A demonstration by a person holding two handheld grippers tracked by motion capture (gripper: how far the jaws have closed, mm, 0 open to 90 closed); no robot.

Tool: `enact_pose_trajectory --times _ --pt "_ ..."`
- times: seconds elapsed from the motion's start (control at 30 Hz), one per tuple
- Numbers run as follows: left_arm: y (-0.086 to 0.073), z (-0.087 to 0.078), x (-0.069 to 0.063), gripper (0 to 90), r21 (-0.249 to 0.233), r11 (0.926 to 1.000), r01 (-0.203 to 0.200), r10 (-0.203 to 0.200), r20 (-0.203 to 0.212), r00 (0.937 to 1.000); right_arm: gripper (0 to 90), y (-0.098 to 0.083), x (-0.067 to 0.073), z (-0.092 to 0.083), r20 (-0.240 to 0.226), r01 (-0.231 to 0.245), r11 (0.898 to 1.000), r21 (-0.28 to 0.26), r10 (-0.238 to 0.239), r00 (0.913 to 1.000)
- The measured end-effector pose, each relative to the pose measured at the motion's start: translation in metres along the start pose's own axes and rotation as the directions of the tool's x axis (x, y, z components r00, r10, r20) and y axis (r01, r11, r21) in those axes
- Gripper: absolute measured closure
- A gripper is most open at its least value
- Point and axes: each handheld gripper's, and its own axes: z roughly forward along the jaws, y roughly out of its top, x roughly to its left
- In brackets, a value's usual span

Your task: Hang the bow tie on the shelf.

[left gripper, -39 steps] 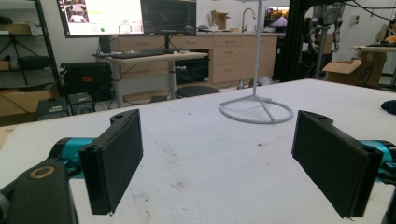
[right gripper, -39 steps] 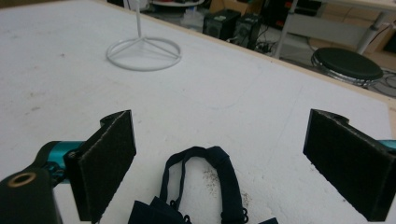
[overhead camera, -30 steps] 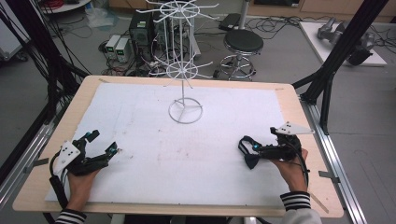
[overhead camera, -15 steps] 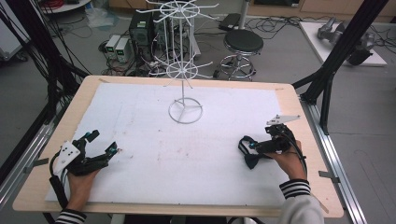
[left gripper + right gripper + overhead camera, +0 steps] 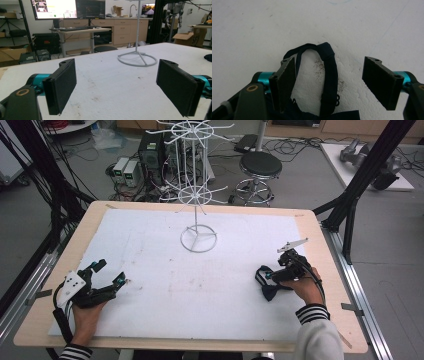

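1. Lying flat on the white surface (image 5: pixel 210 285), near its right edge, is a dark bow tie (image 5: pixel 324 75) w/ a thin strap loop.
2. Right gripper (image 5: pixel 329 82) hangs over it, jaws wide apart (nothing held).
3. Left gripper (image 5: pixel 117 87) rests far left, jaws also apart.
4. Tie looks soft, light, floppy; pinch the strap.

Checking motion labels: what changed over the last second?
The right gripper tipped forward and down over the dark bow tie, its grey plate rising; jaws open, straddling the strap, nothing gripped. The left gripper, open, and the white rack stayed put.
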Motion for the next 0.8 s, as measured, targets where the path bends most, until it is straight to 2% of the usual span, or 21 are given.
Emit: enact_pose_trajectory --times 0.07,0.37,0.57,0.67,0.8 --pt "0.000 0.000 0.000 16.8 0.001 1.0000 -0.002 0.002 0.000 1.0000 32.5 -0.001 -0.002 0.003 -0.001 0.000 1.000 0.026 0.000 1.0000" --pt "0.000 0.000 0.000 16.9 0.003 1.0000 -0.002 0.002 0.000 1.0000 42.8 -0.003 -0.006 0.008 -0.003 0.008 0.996 0.088 -0.007 1.0000" --pt "0.000 0.000 0.000 16.9 0.003 1.0000 -0.001 0.001 0.000 1.0000 47.5 -0.001 -0.004 0.010 0.012 0.030 0.986 0.163 -0.032 0.9994" --pt "0.000 0.000 0.000 16.9 0.002 1.0000 -0.002 0.002 0.000 1.0000 49.5 0.001 -0.004 0.010 0.015 0.017 0.987 0.157 -0.020 0.9997" --pt "0.000 0.000 0.000 16.9 0.002 1.0000 -0.001 0.001 0.000 1.0000 53.3 0.000 -0.004 0.012 0.013 0.027 0.983 0.179 -0.030 0.9995"
